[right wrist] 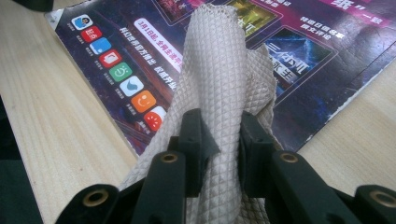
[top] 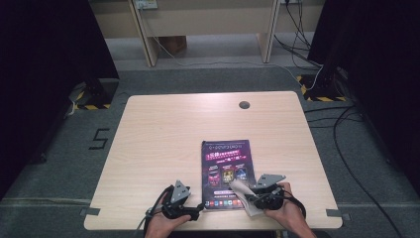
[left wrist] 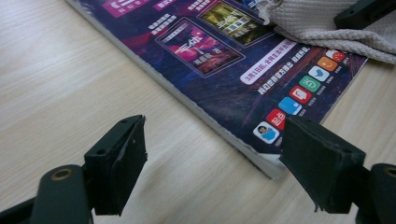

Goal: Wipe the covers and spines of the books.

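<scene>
- Your tabletop (top: 163,139) is pale wood-grain laminate with rounded corners and a round cable hole (top: 244,104) near its far edge; it stands on grey carpet, with a "5" marked on the floor (top: 99,139) to its left and black-and-yellow hazard tape at the far corners.
- Your left gripper (top: 184,204) sits at the near edge, just left of the magazine. In the left gripper view its black jaws stand wide apart with nothing between them, their flat pads over bare wood and the magazine's near corner.
- The magazine (top: 226,168) lies flat in the near middle of the tabletop: a glossy purple cover with pink banners, three picture panels and a row of small coloured icons, its white page edges showing.
- The cloth (right wrist: 219,70) is beige, with a woven diamond texture, bunched into a soft fold that rises over the magazine's near right corner.
- Your right gripper (right wrist: 223,140) has its jaws pinched on that cloth, the fabric squeezed between the pads.
</scene>
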